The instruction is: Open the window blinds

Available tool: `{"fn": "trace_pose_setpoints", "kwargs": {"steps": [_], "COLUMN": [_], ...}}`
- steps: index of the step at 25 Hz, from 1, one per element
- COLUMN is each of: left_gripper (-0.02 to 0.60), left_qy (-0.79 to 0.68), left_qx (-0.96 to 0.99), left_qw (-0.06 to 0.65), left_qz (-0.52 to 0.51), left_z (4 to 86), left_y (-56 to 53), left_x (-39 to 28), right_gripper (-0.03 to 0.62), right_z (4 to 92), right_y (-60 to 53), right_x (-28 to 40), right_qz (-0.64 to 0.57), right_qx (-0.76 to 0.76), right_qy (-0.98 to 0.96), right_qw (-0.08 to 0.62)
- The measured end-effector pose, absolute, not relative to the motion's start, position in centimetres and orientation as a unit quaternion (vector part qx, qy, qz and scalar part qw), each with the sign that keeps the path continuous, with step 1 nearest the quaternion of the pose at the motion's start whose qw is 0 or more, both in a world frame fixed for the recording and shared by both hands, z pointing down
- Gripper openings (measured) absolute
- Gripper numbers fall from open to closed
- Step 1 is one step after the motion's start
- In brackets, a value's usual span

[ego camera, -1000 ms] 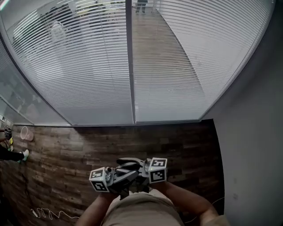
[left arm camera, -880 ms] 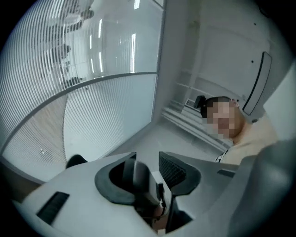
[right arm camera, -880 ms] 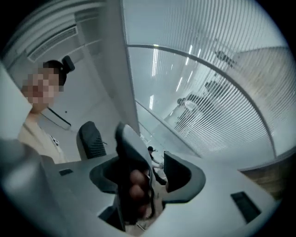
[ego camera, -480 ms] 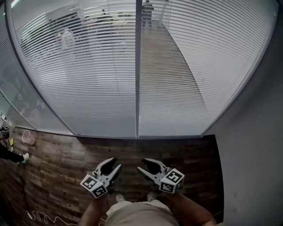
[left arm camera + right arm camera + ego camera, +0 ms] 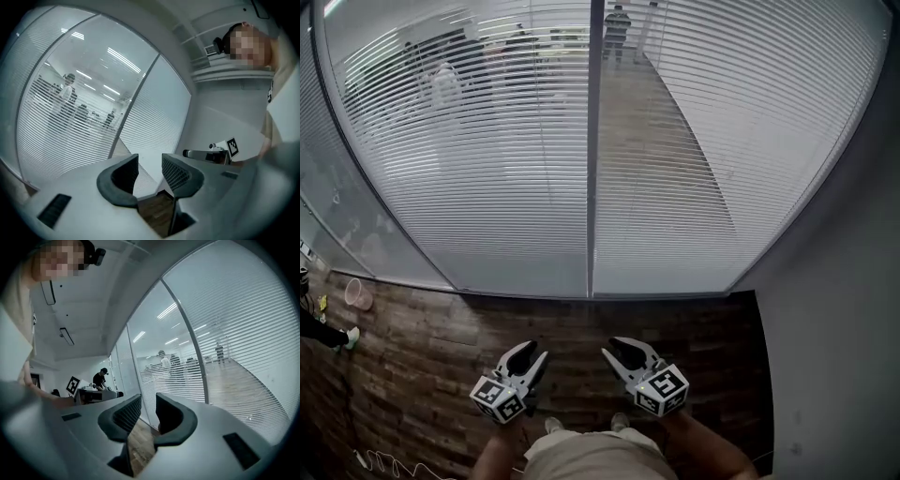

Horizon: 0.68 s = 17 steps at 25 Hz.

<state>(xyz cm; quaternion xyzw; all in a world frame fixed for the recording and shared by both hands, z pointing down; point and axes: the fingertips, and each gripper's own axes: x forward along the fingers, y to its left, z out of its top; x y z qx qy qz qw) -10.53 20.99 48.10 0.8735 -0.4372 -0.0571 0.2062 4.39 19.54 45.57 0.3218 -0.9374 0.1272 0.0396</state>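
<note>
White slatted blinds [image 5: 469, 159] hang lowered behind two glass panes split by a grey mullion [image 5: 594, 150]; the slats lie flat, so people show through. They also fill the left gripper view [image 5: 70, 108] and right gripper view [image 5: 234, 333]. My left gripper [image 5: 530, 354] [image 5: 150, 164] is held low over the wooden floor, well short of the glass, open and empty after widening slightly. My right gripper [image 5: 617, 349] [image 5: 147, 406] sits beside it; its jaws have just been closing down to a narrow slit with nothing between them. No cord or wand is visible.
A grey wall [image 5: 844, 328] closes the right side. On the brown plank floor [image 5: 431, 356] a pink cup [image 5: 358, 293] stands at the far left, near someone's shoe [image 5: 352, 330]. A white cable [image 5: 389, 464] lies at the bottom left. People stand beyond the glass.
The two grippers, bunched together at the centre a second ago, have separated and rolled so that they lie side by side. The right jaws have narrowed.
</note>
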Motion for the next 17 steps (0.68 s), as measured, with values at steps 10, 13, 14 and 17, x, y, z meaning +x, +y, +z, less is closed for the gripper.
{"fn": "trace_pose_setpoints", "kwargs": {"steps": [10,13,14,17], "left_gripper": [0.160,0.160,0.160,0.160], "left_qy": [-0.428,-0.420,-0.416,-0.414], "left_qx": [0.872,0.876,0.878,0.879], "left_qw": [0.228,0.230,0.230,0.230], "left_qz": [-0.064,-0.060,-0.059,-0.059], "left_z": [47.7,48.4,48.7,49.1], "left_y": [20.8,21.5,21.8,22.2], "left_x": [-9.5,-8.6,-8.3,-7.6], "right_gripper": [0.100,0.100,0.100,0.100], "right_z": [45.4,46.1,46.4,46.7], "right_y": [19.4,19.9,20.1,20.5], "right_x": [4.8,5.4,5.6,5.9], "right_qz": [0.145,0.158,0.160,0.160], "right_qx": [0.329,0.333,0.333,0.332], "right_qy": [-0.932,-0.929,-0.929,-0.929], "right_qw": [0.037,0.028,0.026,0.025]}}
